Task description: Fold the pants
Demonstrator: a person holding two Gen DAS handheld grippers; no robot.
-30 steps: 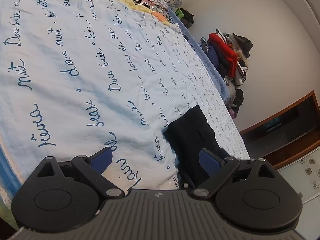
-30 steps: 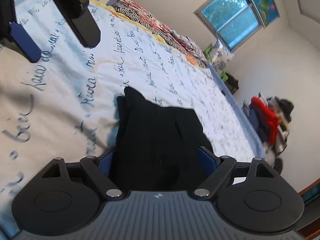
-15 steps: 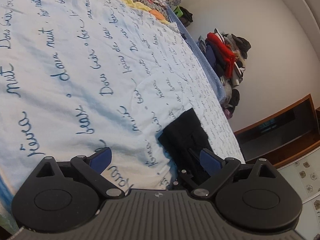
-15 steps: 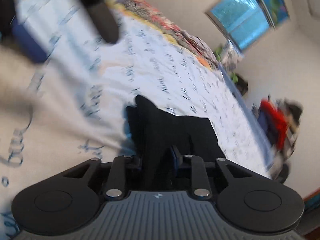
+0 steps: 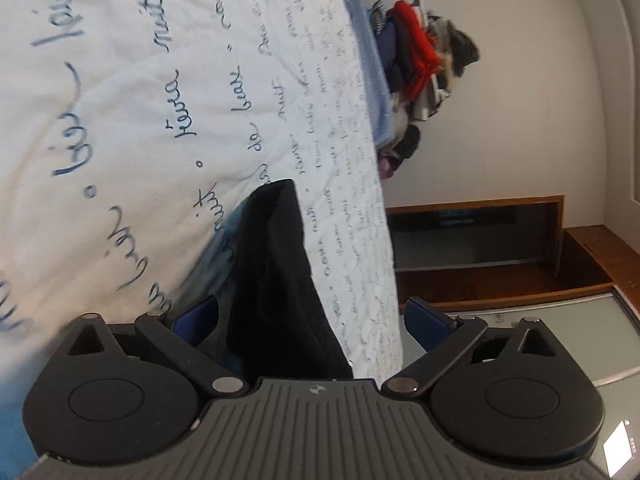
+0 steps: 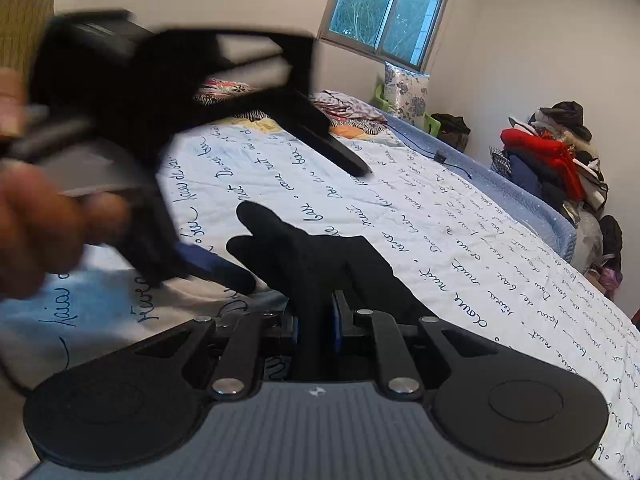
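Black pants (image 6: 320,256), bunched and narrow, lie on the white bedspread (image 6: 440,216) near its front edge. Right gripper (image 6: 316,322): jaws have just been closing, now clenched on the near end of the pants, cloth pinched between the blue pads. Left gripper (image 5: 312,320): jaws spread wide, released, pants lying between the fingers without either pad pressing. In the right view the left gripper is motion-blurred, held by a hand (image 6: 36,236). Clothes pile (image 6: 556,156) by the far wall.

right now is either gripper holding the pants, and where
The right gripper has just closed on the near edge of the black pants. The left gripper is open, holding nothing.
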